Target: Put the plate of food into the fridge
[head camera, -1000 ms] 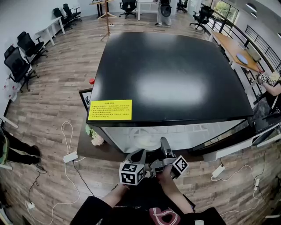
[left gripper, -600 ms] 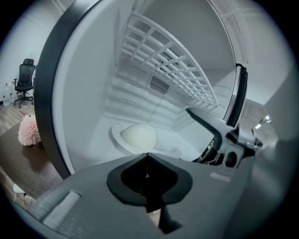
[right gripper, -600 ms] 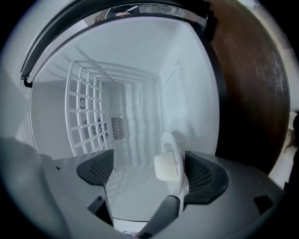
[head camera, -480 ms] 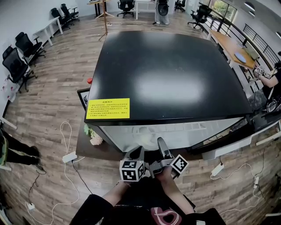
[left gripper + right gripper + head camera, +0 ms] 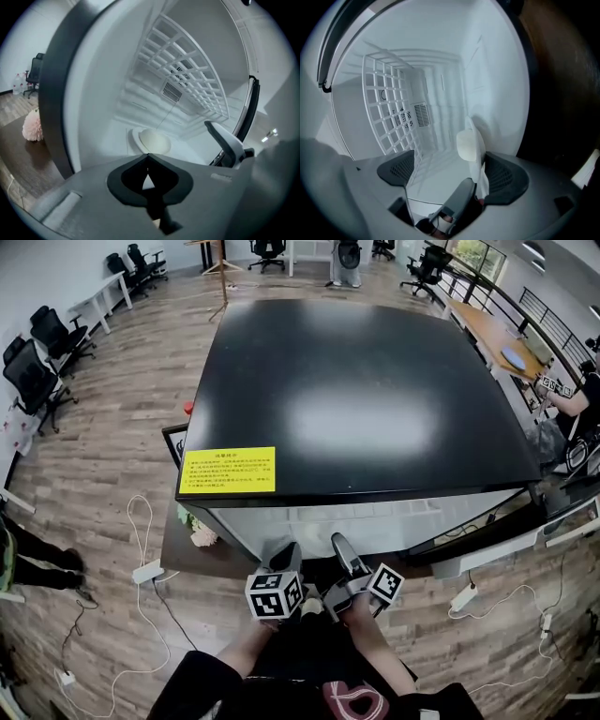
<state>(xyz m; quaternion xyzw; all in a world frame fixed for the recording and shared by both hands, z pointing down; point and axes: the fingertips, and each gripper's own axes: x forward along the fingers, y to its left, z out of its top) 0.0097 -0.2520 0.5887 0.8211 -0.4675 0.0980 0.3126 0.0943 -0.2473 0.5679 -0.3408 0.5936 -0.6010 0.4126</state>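
Note:
The fridge (image 5: 356, 399) has a black top, and both grippers reach into its white inside from the front. In the left gripper view a white plate of pale food (image 5: 152, 140) rests on the fridge floor. My left gripper (image 5: 147, 157) is shut just short of it, with nothing between its pads. My right gripper (image 5: 450, 173) is open, and its jaws have just been opening. The plate (image 5: 471, 145) has its rim beside the right pad (image 5: 506, 178), and the other pad stands well clear. In the head view the left gripper (image 5: 286, 557) and the right gripper (image 5: 342, 554) sit side by side at the opening.
A white wire shelf (image 5: 389, 108) spans the fridge above the plate. The open fridge door (image 5: 487, 521) swings out to the right. Pink flowers (image 5: 202, 535) lie on a low brown surface at the left. Cables and a power strip (image 5: 148, 573) lie on the wood floor.
The left gripper's marker cube has rolled a little and shifted slightly left. Both hands stay at the fridge opening.

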